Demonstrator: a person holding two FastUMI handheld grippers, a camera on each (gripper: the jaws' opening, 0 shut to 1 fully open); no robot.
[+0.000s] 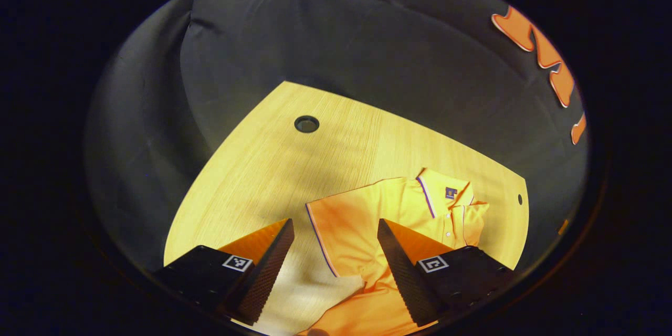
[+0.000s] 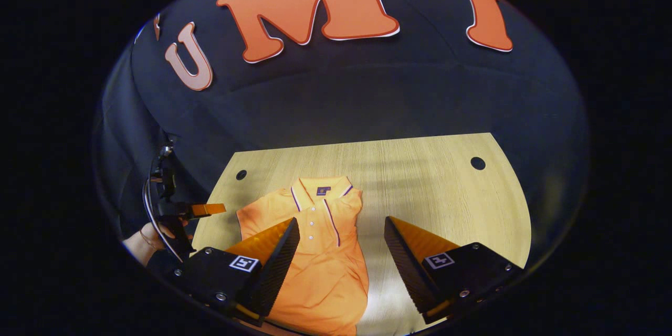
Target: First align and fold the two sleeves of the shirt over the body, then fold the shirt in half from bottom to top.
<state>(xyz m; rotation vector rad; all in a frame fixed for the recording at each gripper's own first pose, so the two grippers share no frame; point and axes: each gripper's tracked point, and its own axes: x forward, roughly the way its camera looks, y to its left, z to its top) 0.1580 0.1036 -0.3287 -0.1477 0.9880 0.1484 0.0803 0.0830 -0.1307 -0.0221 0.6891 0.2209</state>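
Left gripper view is taken up first: the left claw point(image 1: 336, 231) is held wide apart above the bench point(image 1: 262, 168), with nothing gripped between its fingers. An orange polo shirt point(image 1: 367, 215) is laid flat on the wooden bench, its left sleeve point(image 1: 328, 226) spread out between the two fingers and its collar point(image 1: 443, 189) seen toward the right. A round hole point(image 1: 306, 124) is seen in the bench farther back.

In the right gripper view, a hand point(image 2: 144, 239) holding the other gripper is seen at the far left, beside the bench edge. The shirt point(image 2: 320, 268) is seen lying lengthwise on the bench point(image 2: 420, 189), collar point(image 2: 321, 189) away from the camera. One sleeve point(image 2: 257, 218) is spread to the left, while the other side is already folded over the body, giving a straight right edge. The right claw point(image 2: 341, 231) is held wide apart, nothing being gripped; its left finger is seen over the shirt and its right finger over bare wood.
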